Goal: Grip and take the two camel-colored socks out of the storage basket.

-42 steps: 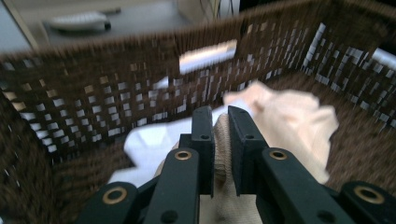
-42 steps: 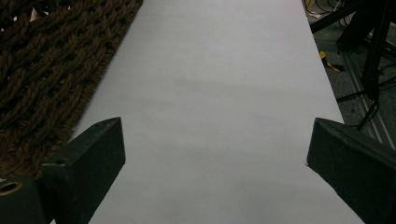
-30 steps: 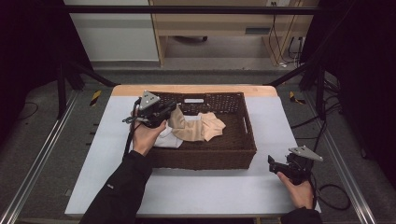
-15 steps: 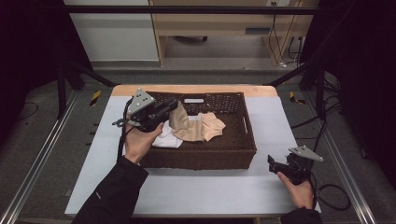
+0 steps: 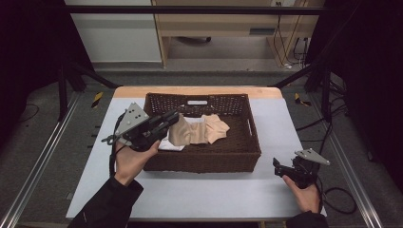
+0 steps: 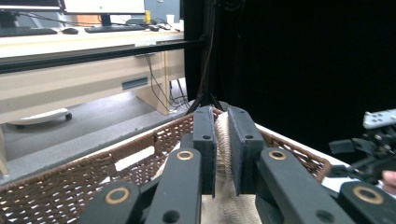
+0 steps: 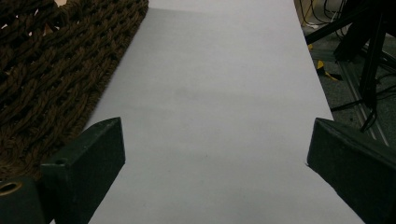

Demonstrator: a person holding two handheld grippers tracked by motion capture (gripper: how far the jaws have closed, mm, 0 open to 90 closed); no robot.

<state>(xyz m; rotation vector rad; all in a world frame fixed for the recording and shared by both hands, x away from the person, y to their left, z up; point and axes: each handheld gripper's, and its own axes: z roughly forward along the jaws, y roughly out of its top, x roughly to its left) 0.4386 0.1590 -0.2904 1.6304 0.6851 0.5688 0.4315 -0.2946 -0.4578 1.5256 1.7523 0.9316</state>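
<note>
white tabletop (image 5: 199, 190) carries a wicker basket (image 5: 204, 159). beige cloth (image 6: 225, 140) is pinched by the left gripper (image 6: 222, 140); snagging on the rim is possible. the right gripper (image 7: 215, 154) is held wide open.

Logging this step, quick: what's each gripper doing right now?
Left gripper: shut on the beige cloth over the basket.
Right gripper: open, holding nothing.

A lab (black curtains (image 5: 375, 71), framed table (image 5: 190, 194), office desk (image 6: 70, 42)).
</note>
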